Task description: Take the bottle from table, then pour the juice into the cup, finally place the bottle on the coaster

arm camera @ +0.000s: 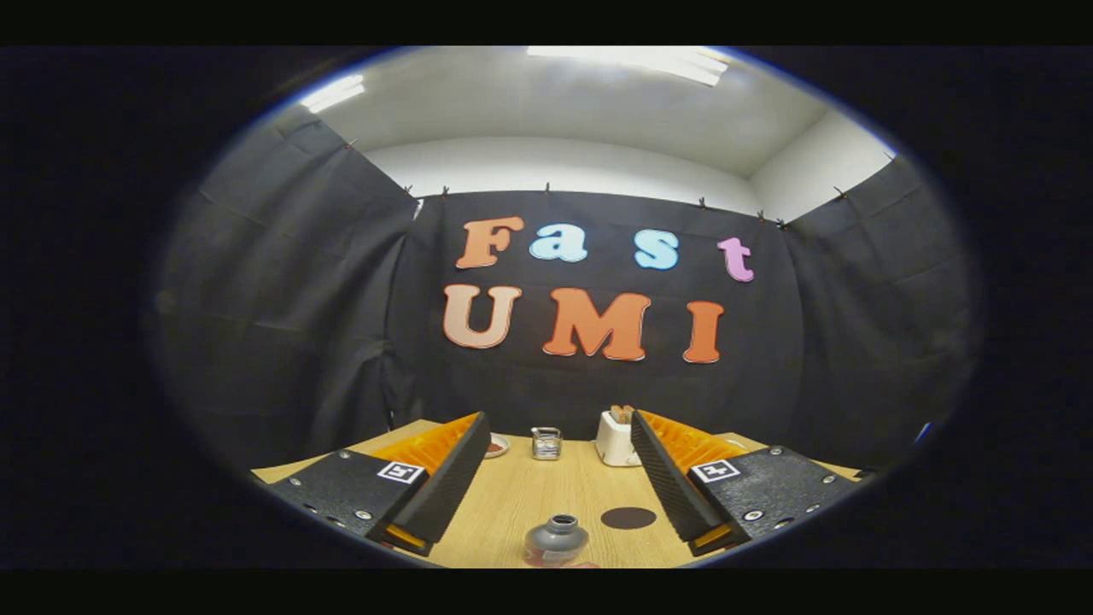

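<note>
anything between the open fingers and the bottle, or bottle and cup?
Nothing visible. The bottle stands on bare table between the open gripper fingers, near their base. The cup stands beyond them; the coaster lies beside the bottle.

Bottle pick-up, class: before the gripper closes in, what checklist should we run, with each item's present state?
1. Gripper fingers spread wide, nothing between the pads: ok.
2. Bottle standing upright on the table, between the fingers and low near their bases: ok.
3. Bottle mouth looks uncapped, ready for pouring: ok. Juice level inside: cannot tell.
4. Cup, a clear glass beyond the fingertips, upright with bare table in front of it: ok.
5. Coaster, the dark disc beside the bottle, free of objects: ok.
6. White toaster-like item stands near the cup beyond the fingertips; clearance for pouring: cannot tell.
</note>
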Tool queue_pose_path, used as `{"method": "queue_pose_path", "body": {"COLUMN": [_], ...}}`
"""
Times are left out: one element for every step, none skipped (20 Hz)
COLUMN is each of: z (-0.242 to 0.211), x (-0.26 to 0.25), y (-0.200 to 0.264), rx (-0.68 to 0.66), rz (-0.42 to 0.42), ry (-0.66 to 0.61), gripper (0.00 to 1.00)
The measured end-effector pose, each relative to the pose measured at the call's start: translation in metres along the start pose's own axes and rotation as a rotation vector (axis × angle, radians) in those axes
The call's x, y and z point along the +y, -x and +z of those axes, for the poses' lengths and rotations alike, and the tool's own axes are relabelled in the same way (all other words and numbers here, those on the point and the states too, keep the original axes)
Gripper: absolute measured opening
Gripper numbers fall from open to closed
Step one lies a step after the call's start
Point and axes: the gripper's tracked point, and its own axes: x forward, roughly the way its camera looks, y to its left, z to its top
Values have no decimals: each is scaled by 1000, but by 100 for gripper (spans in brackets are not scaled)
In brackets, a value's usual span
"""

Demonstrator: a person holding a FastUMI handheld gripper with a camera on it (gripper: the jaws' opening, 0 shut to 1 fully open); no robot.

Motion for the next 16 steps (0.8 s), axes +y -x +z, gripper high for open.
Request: {"method": "queue_pose_path", "body": {"z": [-1,-4,-7,-9,-10,-16,-22,-28,-35,-44,-52,-63,-73,-83,-93,-103], "x": [-1,-2,-2,0,3,2,-1,-2,-1,0,0,2,4,5,4,4], "y": [0,-1,-1,1,2,0,0,1,2,2,3,4,4,7,9,11], "rx": [2,8,13,15,16,23,31,40,48,58,71,90,107,125,137,151], "rz": [-4,-7,-9,-5,1,-6,-25,-35,-41,-50,-61,-63,-67,-73,-84,-92], "ry": [-3,-5,-7,-11,-11,-6,5,16,27,39,51,62,64,61,53,46], "gripper": [97,97,97,97,97,98,98,98,98,98,98,98,98,98,98,98]}}
